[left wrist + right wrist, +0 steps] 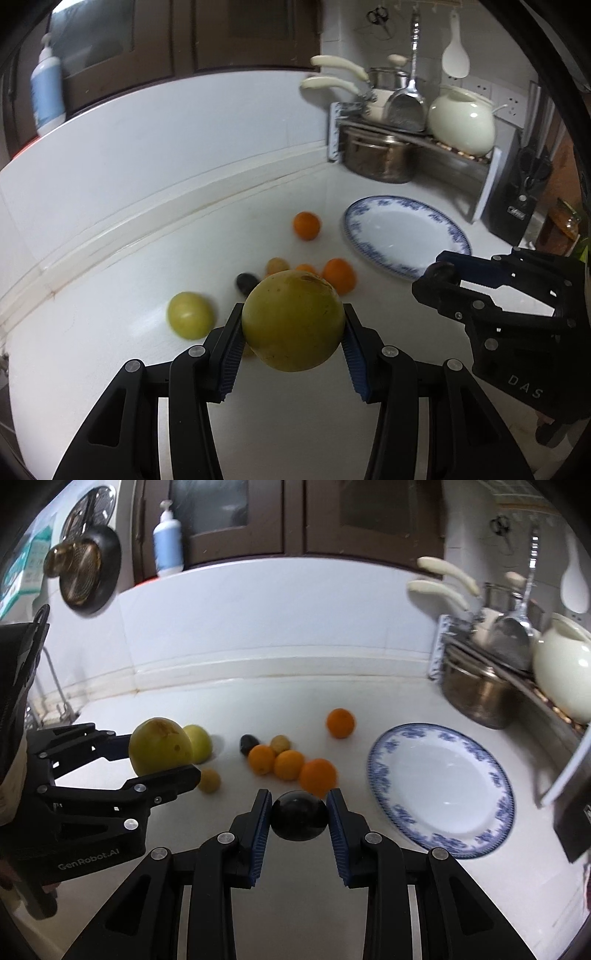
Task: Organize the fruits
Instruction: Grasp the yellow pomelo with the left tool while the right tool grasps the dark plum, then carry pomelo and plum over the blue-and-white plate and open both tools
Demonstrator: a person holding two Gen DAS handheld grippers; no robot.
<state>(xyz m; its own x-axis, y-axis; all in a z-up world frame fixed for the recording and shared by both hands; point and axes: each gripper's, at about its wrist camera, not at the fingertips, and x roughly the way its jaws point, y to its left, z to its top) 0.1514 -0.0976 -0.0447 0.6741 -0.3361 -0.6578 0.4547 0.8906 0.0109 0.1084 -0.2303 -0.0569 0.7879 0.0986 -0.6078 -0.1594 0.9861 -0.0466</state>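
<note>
Gripping a large yellow-green fruit (293, 320) between its blue-padded fingers (231, 354), the left gripper (291, 350) holds it lifted off the white surface (110, 332). The right gripper (298, 827) has its fingers (258, 830) closed narrowly on a small dark plum (299, 815), also held above the surface.

Below and beyond the two held fruits, the rest lie loose on the surface. A smaller green fruit (199, 743) sits just behind the held one in the right wrist view, with a small yellowish fruit (209, 781) near it. Three oranges (290, 764) cluster together, touching or nearly so, with a second dark fruit (248, 743) and another small yellowish fruit (280, 743) just behind them. A fourth orange (340, 722) lies apart, nearer the back wall.

To the right of the fruits rests a white plate with a blue patterned rim (384, 753), with nothing on it. Farther right, a metal rack (424, 140) carries a cream ceramic pot (461, 122) and pans, with a steel pot (376, 158) underneath. A blue-and-white pump bottle (168, 541) stands on the ledge behind.
</note>
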